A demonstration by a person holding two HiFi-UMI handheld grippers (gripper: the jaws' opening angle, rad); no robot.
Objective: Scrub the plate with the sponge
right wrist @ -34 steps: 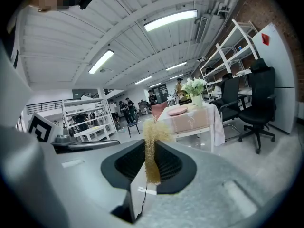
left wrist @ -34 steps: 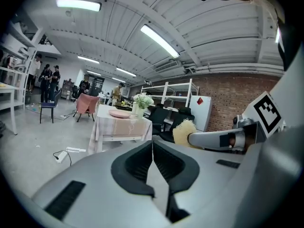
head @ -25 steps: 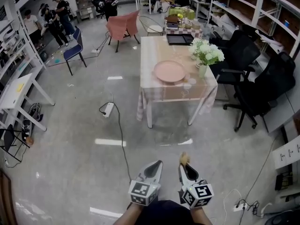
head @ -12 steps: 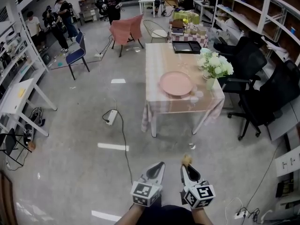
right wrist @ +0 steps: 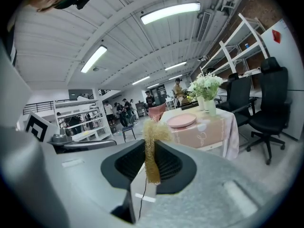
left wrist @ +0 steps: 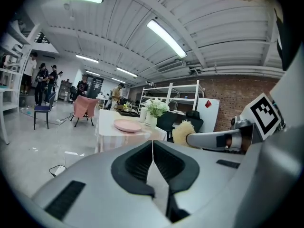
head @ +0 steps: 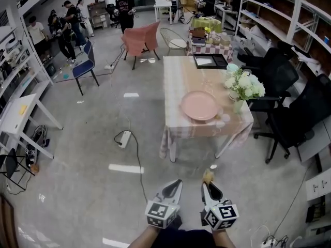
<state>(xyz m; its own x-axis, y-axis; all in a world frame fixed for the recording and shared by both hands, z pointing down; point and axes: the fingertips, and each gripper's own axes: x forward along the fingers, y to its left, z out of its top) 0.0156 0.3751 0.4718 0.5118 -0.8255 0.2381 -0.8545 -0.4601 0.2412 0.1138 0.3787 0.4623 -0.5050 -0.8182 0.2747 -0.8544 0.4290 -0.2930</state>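
1. One large workshop room surrounds you. Its grey floor point(head: 88, 159) is polished and reflects the ceiling lamps. A power strip point(head: 123, 138) with its cable lies on it, to the left of the straight way to the table. Some people point(head: 64, 27) stand at the far left, and shelves run along the right wall.
2. The table point(head: 178, 81) stands far ahead of you under a pale pink cloth. Black office chairs point(head: 289, 115) are at its right side and a pink chair point(head: 138, 35) is beyond it on the left. The near edge looks free for you to stand at.
3. The plate point(head: 199, 105) is pink and lies flat on the near half of the table, just left of the vase of white flowers point(head: 244, 87). It appears empty. It is well apart from both grippers, so I judge that the scrubbing has not begun and the approach comes first.
4. The left gripper point(head: 177, 183) is low and close to your body, pointing toward the table. Its jaws are pressed together with nothing between them. I think this hand is kept free to steady the plate.
5. The right gripper point(head: 208, 186) is just beside it, at the same height. Its jaws are closed onto the sponge.
6. The sponge point(right wrist: 152, 144) is a yellowish, fibrous pad. It is pinched on its edge, and its frayed top stands out above the jaw tips. Held like this, the free part can meet the plate before the jaws do.
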